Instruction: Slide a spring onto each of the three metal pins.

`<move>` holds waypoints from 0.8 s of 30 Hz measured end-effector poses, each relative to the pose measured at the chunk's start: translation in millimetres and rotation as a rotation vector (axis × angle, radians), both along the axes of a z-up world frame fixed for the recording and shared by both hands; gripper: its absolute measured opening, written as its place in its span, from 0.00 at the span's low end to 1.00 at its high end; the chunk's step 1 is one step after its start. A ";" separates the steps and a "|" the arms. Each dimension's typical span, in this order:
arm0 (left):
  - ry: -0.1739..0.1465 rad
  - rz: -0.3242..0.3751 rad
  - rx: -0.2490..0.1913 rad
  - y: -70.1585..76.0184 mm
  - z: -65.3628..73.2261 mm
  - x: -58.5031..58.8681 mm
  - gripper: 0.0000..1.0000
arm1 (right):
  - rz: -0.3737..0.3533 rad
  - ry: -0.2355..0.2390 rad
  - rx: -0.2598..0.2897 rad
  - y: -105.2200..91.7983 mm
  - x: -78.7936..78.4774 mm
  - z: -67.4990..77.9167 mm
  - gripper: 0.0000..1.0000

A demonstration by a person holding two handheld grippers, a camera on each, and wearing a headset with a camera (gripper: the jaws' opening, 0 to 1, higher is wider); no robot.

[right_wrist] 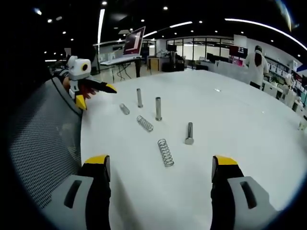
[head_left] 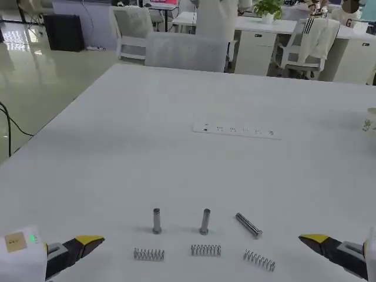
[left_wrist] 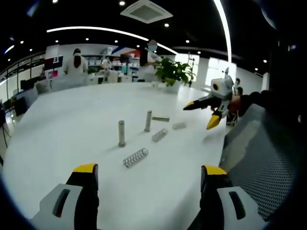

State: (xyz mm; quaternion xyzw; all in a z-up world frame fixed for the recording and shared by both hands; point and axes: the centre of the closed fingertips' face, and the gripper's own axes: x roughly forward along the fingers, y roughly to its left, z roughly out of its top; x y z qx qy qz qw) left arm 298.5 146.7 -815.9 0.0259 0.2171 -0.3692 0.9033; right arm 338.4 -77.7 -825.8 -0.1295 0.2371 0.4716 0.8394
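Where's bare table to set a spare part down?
Free: the wide white tabletop between the printed label strip and the three silver metal pins, and the stretch left of them in the head view. Crowded: the pins and the row of coiled wire springs in front, flanked by the yellow-tipped left tool and right tool.

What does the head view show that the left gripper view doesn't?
Head view: a marked strip on the table. Left gripper view: the ceiling vent and the gap between the left gripper's open jaws. Shared: the table, two upright pins, the lying pin, three loose springs, and both grippers, including the right gripper.
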 end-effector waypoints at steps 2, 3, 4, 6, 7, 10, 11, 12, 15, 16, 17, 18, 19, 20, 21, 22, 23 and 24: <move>0.000 -0.001 0.000 -0.3 0.2 -0.1 0.84 | -0.002 0.001 -0.001 -0.2 0.3 0.2 0.87; -0.001 -0.003 0.000 -0.6 0.3 -0.1 0.84 | -0.003 0.001 -0.002 -0.6 0.8 0.1 0.87; -0.001 -0.004 -0.001 -0.8 0.3 -0.2 0.84 | -0.004 0.001 -0.003 -0.8 1.0 0.1 0.87; -0.002 -0.006 -0.001 -1.3 0.8 -0.3 0.84 | -0.006 0.001 -0.003 -1.1 1.5 0.3 0.87; -0.001 -0.007 -0.001 -1.5 0.7 -0.4 0.84 | -0.007 0.003 -0.004 -1.2 1.5 0.3 0.87; 0.001 -0.009 -0.003 -1.9 0.6 -0.9 0.84 | -0.009 0.003 -0.008 -1.8 1.7 -0.1 0.86; 0.000 -0.011 -0.003 -2.2 0.6 -1.0 0.84 | -0.010 0.003 -0.007 -1.7 1.9 0.3 0.86; 0.001 -0.012 -0.002 -2.3 0.4 -1.1 0.84 | -0.011 0.003 -0.006 -1.7 2.1 0.4 0.86; 0.001 -0.015 -0.002 -3.0 0.6 -1.5 0.83 | -0.012 0.002 -0.009 -2.0 2.9 0.5 0.85; 0.001 -0.016 -0.001 -3.1 0.7 -1.6 0.83 | -0.012 0.003 -0.012 -2.3 3.3 0.5 0.85; 0.001 -0.016 -0.001 -3.1 0.7 -1.7 0.83 | -0.011 0.003 -0.014 -2.4 3.9 0.6 0.85; 0.002 -0.017 0.000 -3.1 0.6 -2.0 0.83 | -0.011 0.002 -0.017 -2.5 5.0 1.1 0.85; 0.003 -0.018 0.000 -3.2 0.5 -2.1 0.83 | -0.011 0.001 -0.018 -2.5 5.9 1.7 0.84; 0.003 -0.018 0.000 -3.2 0.4 -2.2 0.82 | -0.010 0.000 -0.019 -2.3 6.7 2.6 0.84; 0.003 -0.019 0.000 -3.2 0.3 -2.4 0.82 | -0.009 -0.002 -0.019 -2.1 7.8 3.6 0.84; 0.004 -0.019 0.000 -3.3 0.1 -2.5 0.82 | -0.010 -0.004 -0.021 -2.0 9.1 4.3 0.84; 0.004 -0.020 0.002 -3.2 0.0 -2.6 0.82 | -0.011 -0.005 -0.026 -1.9 11.3 4.9 0.84; 0.004 -0.020 0.001 -3.2 0.1 -2.6 0.82 | -0.010 -0.005 -0.027 -1.5 12.4 5.6 0.83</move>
